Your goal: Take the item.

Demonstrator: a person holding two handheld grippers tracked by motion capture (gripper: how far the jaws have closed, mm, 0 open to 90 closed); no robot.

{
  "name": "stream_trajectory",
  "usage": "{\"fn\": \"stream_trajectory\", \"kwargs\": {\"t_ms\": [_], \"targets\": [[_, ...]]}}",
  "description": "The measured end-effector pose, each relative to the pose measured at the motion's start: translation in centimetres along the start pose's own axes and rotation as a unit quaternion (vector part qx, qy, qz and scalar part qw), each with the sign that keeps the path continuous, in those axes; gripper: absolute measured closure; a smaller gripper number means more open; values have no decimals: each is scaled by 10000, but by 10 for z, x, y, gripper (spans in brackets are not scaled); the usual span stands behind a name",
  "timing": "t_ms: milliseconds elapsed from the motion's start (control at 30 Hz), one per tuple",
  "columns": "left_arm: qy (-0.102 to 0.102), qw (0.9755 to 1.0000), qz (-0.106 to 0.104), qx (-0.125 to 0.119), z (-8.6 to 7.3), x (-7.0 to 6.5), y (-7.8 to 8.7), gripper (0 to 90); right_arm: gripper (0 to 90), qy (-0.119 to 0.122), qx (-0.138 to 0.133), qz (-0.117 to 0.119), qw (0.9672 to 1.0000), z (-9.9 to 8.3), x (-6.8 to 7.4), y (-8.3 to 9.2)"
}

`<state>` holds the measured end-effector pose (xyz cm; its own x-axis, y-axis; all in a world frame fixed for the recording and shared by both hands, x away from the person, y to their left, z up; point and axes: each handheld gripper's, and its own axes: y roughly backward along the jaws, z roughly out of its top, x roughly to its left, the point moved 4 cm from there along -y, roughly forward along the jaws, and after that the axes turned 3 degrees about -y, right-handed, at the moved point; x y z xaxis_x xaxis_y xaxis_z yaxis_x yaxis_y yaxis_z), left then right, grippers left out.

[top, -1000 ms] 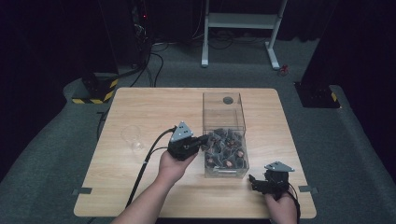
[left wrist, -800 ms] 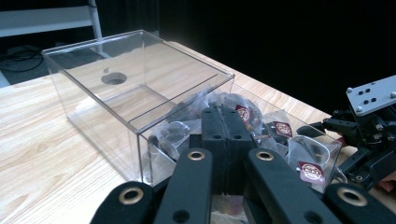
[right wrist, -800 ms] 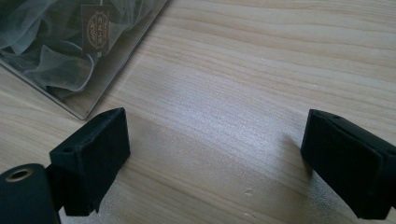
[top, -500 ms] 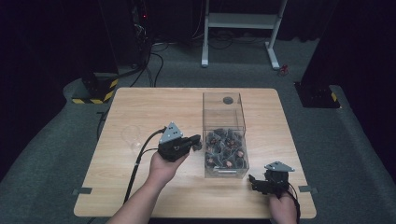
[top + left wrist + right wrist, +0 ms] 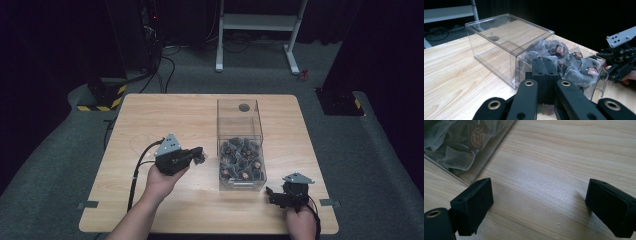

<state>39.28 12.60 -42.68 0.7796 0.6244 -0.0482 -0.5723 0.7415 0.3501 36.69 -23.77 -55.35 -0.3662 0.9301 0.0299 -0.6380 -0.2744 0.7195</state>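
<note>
A clear plastic box (image 5: pixel 239 125) stands on the wooden table (image 5: pixel 165 115), and its near half holds a heap of mesh tea bags (image 5: pixel 242 162) with small brown tags. My left gripper (image 5: pixel 200 156) hovers just left of the box with its jaws pressed together, and a small tea bag (image 5: pixel 202 158) seems pinched at the tips. In the left gripper view the jaws (image 5: pixel 545 62) are shut, with a pale scrap (image 5: pixel 544 110) showing under them. My right gripper (image 5: pixel 272 195) rests open on the table by the box's near right corner, nothing between its jaws (image 5: pixel 539 205).
A clear lid (image 5: pixel 506 30) covers the far half of the box. A faint clear ring (image 5: pixel 142 145) lies on the table left of my left hand. Beyond the table stand a white frame (image 5: pixel 257 30) and black cables (image 5: pixel 160 65) on the grey floor.
My left gripper has drawn back to the left, away from the open part of the box, jaws still shut. The right gripper has not moved.
</note>
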Motion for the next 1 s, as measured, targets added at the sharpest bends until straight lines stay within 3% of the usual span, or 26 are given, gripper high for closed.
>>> {"fn": "stream_trajectory", "kwargs": {"t_ms": [67, 200, 400, 700, 1000], "targets": [[38, 10000, -53, -25, -2, 1, 3, 900, 76, 2, -1, 0, 10000, 0, 0, 0], [-117, 9999, 8, 28, -3, 4, 10, 900, 76, 1, 0, 0, 10000, 0, 0, 0], [-49, 9999, 60, -79, -2, 11, 22, 900, 76, 14, -2, 15, 10000, 1, 0, -1], [-95, 9998, 176, -86, 2, 17, 27, 900, 76, 25, 5, 22, 10000, 1, 0, -1], [68, 9994, 262, -218, 5, 33, 39, 900, 76, 21, -6, 21, 10000, 1, 0, -1]]}}
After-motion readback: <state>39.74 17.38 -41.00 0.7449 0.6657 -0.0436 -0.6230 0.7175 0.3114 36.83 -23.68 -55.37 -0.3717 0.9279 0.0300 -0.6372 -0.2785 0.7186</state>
